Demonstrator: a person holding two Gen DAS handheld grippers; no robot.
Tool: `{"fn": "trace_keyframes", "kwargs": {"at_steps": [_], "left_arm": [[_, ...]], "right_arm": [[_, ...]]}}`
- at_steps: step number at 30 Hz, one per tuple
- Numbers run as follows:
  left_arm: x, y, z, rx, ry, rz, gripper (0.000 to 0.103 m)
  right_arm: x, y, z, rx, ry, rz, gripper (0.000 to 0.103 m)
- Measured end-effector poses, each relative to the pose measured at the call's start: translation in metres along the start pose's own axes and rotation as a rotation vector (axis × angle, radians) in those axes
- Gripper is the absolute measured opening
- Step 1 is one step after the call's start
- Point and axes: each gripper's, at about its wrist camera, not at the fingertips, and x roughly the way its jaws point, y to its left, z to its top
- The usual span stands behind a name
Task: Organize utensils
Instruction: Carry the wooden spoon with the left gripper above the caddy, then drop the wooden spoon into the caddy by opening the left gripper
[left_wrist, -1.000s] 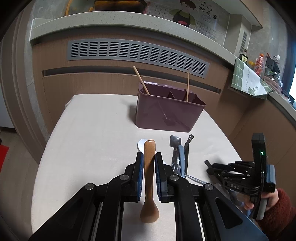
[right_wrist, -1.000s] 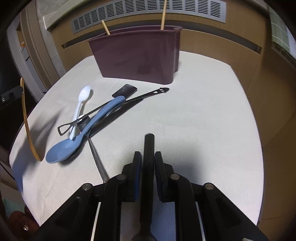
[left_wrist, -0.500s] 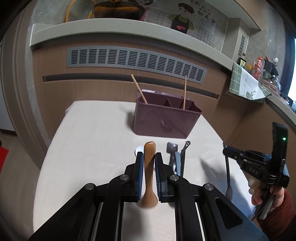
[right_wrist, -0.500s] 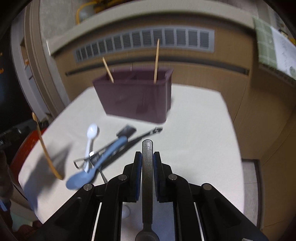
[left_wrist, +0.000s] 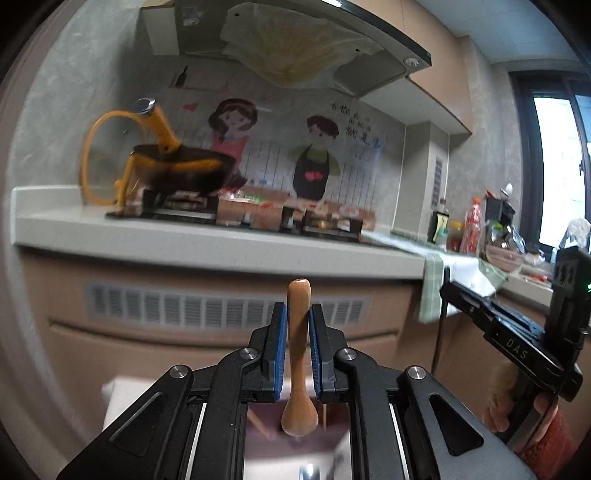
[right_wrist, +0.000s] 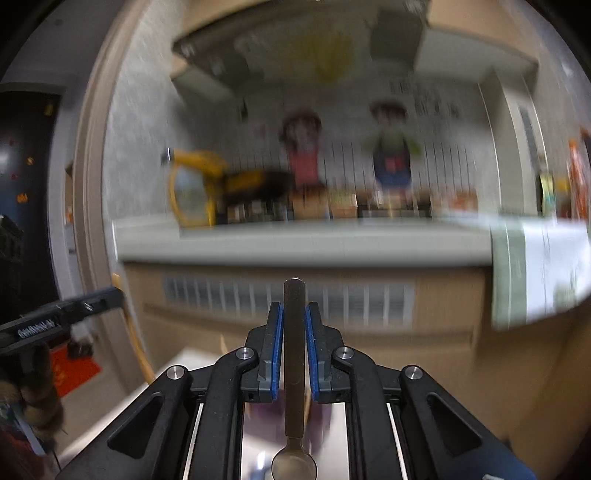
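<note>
Clamping a brown wooden spoon by its handle, the left gripper has its blue pads pressed to both sides, the bowl end hanging low toward the camera and the handle tip pointing up and forward past the fingertips. Under that bowl a blurred strip of the purple utensil holder and a corner of the pale desk show between the gripper's arms. On the other side, the right gripper is likewise closed on a metal spoon, flat handle upright between its blue pads, round bowl nearest the lens at the bottom edge. From the left wrist view the right gripper appears off to the right, held by a hand in a red sleeve, with the thin dark utensil hanging down from its tip. Farther back runs a wooden cabinet front with a slatted grey vent, then a light kitchen counter carrying a dark pan with an orange-rimmed lid. Behind it, a cartoon couple decorates the backsplash beneath a range hood. The right wrist view is heavily motion-blurred.
</note>
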Motion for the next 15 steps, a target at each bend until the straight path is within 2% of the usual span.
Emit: {"fn": "trace_keyframes", "kwargs": {"at_steps": [2,5,12,15], "left_arm": [[0.031,0.009,0.0,-0.023,0.019,-0.009,0.012],[0.069,0.024,-0.014,-0.066,0.071,-0.002,0.012],[0.13,0.047,-0.058,-0.116,0.202,0.024,0.012],[0.145,0.057,-0.083,-0.173,0.275,-0.04,0.016]], "right_arm": [[0.021,0.002,0.009,-0.011,-0.023,-0.018,0.011],[0.056,-0.004,0.002,0.018,-0.01,-0.019,0.011],[0.116,-0.021,-0.056,0.079,0.089,-0.047,0.011],[0.131,-0.026,-0.086,0.079,0.167,-0.033,0.011]]}}
